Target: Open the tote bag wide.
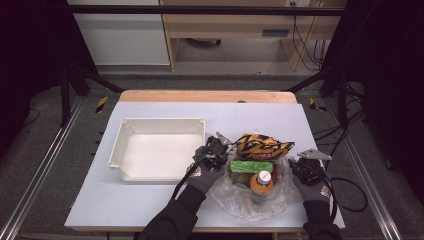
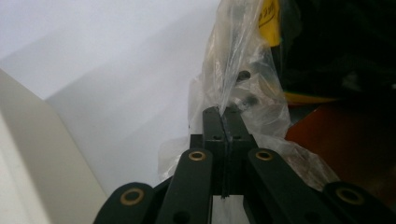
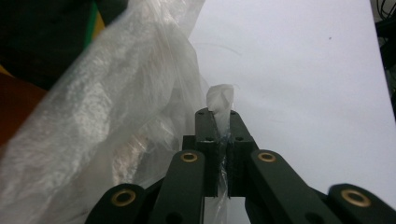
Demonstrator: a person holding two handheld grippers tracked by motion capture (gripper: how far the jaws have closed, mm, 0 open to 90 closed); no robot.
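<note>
Your left gripper (image 2: 223,122) and right gripper (image 3: 218,122) each pinch an edge of the plastic bag (image 1: 250,200) on the bench (image 1: 150,200). Snacks and bottle (image 1: 262,181) remain inside; tray (image 1: 131,174) is bare, so unpacking is barely begun.

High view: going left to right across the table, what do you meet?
White tray → left gripper, shut on the clear plastic bag → orange bottle inside it → right gripper, shut on the bag's other edge.

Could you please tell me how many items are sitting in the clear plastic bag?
3: a yellow-and-black snack packet at the far side, a green box in the middle, and an orange bottle nearest the person. Others may lie hidden beneath them in the plastic bag.
</note>
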